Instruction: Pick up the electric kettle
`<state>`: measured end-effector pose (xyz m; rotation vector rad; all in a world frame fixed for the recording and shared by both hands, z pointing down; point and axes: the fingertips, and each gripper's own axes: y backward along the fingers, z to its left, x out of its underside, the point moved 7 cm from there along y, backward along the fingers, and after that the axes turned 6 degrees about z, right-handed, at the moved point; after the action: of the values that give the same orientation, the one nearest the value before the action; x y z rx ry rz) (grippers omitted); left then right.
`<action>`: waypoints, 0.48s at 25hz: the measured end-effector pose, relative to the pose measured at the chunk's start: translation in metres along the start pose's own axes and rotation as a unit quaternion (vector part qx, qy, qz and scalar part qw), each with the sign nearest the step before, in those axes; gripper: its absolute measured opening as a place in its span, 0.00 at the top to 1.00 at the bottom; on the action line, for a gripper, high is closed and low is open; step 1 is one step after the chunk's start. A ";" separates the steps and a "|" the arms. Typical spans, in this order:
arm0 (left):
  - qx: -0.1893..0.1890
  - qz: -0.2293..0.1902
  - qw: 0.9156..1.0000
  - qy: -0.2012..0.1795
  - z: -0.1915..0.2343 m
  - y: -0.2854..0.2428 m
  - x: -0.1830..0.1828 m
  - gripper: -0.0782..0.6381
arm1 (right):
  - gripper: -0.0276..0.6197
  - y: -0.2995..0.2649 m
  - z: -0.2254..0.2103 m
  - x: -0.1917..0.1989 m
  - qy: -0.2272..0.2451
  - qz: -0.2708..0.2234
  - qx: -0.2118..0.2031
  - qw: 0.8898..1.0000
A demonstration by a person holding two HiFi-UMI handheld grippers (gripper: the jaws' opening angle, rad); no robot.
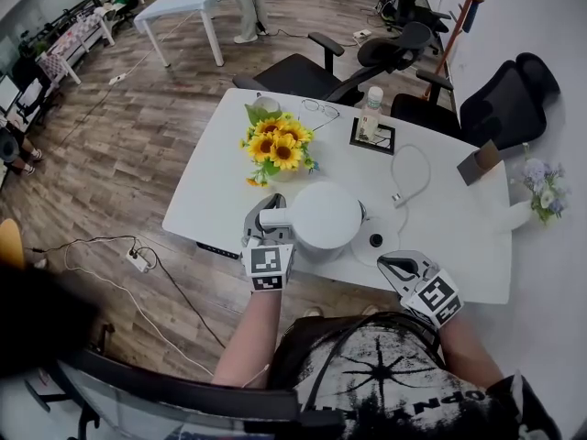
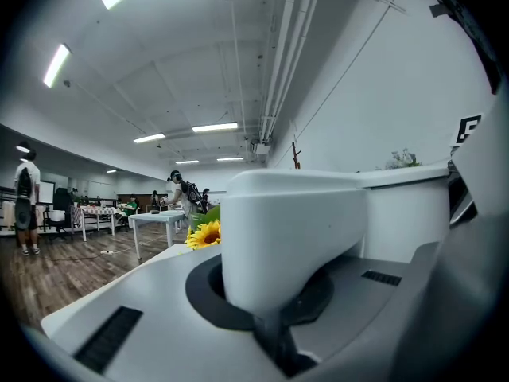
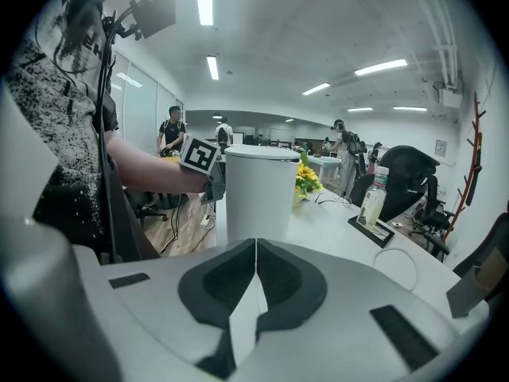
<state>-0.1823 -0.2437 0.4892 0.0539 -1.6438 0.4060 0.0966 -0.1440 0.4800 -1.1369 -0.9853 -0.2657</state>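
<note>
The white electric kettle [image 1: 326, 216] is near the front of the white table [image 1: 459, 236], just left of its round base [image 1: 377, 240]. My left gripper [image 1: 265, 222] is shut on the kettle's handle [image 1: 275, 218], which points left. In the left gripper view the handle [image 2: 294, 237] fills the space between the jaws of the left gripper [image 2: 274, 318], with the kettle body [image 2: 407, 213] to the right. My right gripper [image 1: 396, 265] hovers at the table's front edge, right of the base, shut and holding nothing. In the right gripper view the right gripper [image 3: 254, 255] faces the kettle [image 3: 256, 193]. Whether the kettle rests on the table is hidden.
A vase of sunflowers [image 1: 278, 148] stands just behind the kettle. Farther back are glasses [image 1: 320, 108], a bottle [image 1: 371, 111] on a black tray and a looped white cable [image 1: 409, 183]. Office chairs [image 1: 500, 104] line the far side. Pale flowers [image 1: 547, 189] sit at the right end.
</note>
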 end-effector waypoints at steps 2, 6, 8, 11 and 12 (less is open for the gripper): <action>0.003 0.005 1.000 -0.002 0.000 -0.001 0.001 0.88 | 0.92 -0.002 0.003 0.000 0.000 -0.002 0.000 1.000; 0.009 0.018 1.000 -0.006 0.002 0.001 0.002 0.81 | 0.92 0.000 0.009 0.000 -0.004 -0.005 0.002 1.000; 0.011 0.022 1.000 -0.009 0.004 0.003 0.003 0.74 | 0.92 0.000 0.011 0.001 -0.008 -0.007 0.004 1.000; 0.020 0.030 0.999 -0.023 0.003 0.009 0.006 0.73 | 0.92 -0.001 0.014 0.002 -0.014 -0.009 0.005 1.000; 0.024 0.033 0.999 -0.026 0.002 0.011 0.008 0.73 | 0.92 -0.002 0.016 0.002 -0.015 -0.010 0.005 1.000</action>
<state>-0.1884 -0.2327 0.4944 0.0464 -1.6907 0.4976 0.0884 -0.1311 0.4841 -1.1247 -1.0238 -0.2599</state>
